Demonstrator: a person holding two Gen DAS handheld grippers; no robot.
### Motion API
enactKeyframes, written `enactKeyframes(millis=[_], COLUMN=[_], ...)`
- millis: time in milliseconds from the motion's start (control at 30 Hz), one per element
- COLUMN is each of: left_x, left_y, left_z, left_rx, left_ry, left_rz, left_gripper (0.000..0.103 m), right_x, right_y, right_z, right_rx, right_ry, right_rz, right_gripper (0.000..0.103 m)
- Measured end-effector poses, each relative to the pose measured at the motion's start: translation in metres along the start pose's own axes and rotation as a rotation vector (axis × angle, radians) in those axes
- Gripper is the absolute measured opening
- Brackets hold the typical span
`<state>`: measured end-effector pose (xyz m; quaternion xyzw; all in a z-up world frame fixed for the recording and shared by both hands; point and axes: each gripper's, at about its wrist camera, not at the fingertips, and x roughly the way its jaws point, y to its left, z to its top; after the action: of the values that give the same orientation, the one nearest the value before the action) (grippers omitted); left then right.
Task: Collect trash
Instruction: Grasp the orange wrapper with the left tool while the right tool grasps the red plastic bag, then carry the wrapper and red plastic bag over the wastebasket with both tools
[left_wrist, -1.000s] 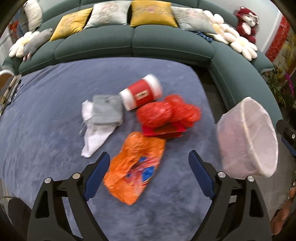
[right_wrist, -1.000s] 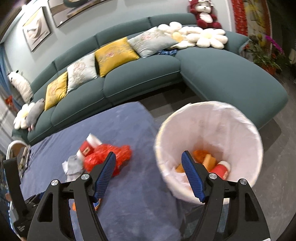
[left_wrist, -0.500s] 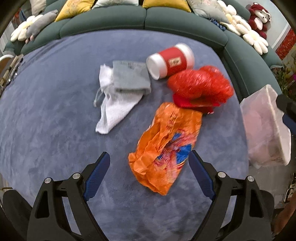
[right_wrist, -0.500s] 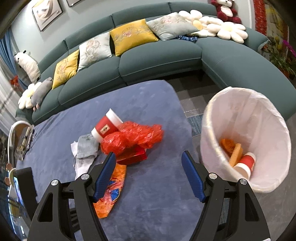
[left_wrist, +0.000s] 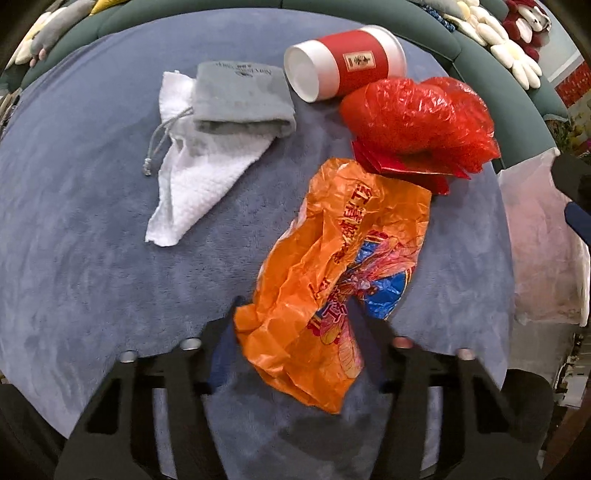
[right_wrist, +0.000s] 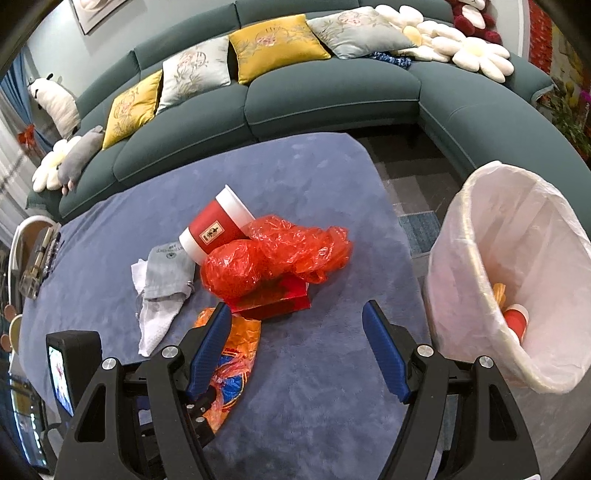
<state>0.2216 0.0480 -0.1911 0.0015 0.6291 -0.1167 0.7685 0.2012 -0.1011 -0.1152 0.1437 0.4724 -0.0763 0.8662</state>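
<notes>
Our left claw (left_wrist: 295, 332) has just been closing and its jaws now flank the near end of the orange wrapper (left_wrist: 332, 266) on the worktop (left_wrist: 92, 258); contact is unclear. The wrapper's long axis runs away from us. Our right claw (right_wrist: 297, 350) stands wide and empty; the bin (right_wrist: 480, 258) is beyond, rightward

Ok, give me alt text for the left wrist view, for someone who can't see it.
The left gripper, its fingers just closing, straddles a crumpled orange plastic bag on a blue-grey cloth. Beyond lie a white towel under a grey pouch, a tipped red paper cup and a red plastic bag.
</notes>
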Motion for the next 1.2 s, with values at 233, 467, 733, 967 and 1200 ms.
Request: enactKeyframes(millis=[233, 467, 733, 967, 1200], left_x=[-0.013, -0.047, -0.047, -0.048, -0.066], left_y=[0.003, 0.024, 0.041, 0.033, 0.021], left_z=[0.001, 0.005, 0.009, 0.012, 0.007], left_rx=[0.024, -0.033, -0.073, -0.073, -0.048], left_ry=[-0.026, -0.082, -0.072, -0.079, -0.114], left_rz=[-0.013, -0.052, -0.032, -0.030, -0.042], left_gripper=[0.019, 0.019, 0.019, 0.019, 0.019], right_x=[0.020, 0.045, 0.077, 0.081, 0.039], right_y=[0.012, 0.020, 0.023, 0.027, 0.013], right_z=[0.015, 0.039, 0.053, 0.042, 0.040], right_rx=[-0.033, -0.036, -0.029, -0.068, -0.029], right_ry=[0.008, 0.008, 0.058, 0.091, 0.014], right_rz=[0.002, 0.002, 0.009, 0.025, 0.048], right_gripper=[0.070, 0.070, 0.069, 0.010, 0.005])
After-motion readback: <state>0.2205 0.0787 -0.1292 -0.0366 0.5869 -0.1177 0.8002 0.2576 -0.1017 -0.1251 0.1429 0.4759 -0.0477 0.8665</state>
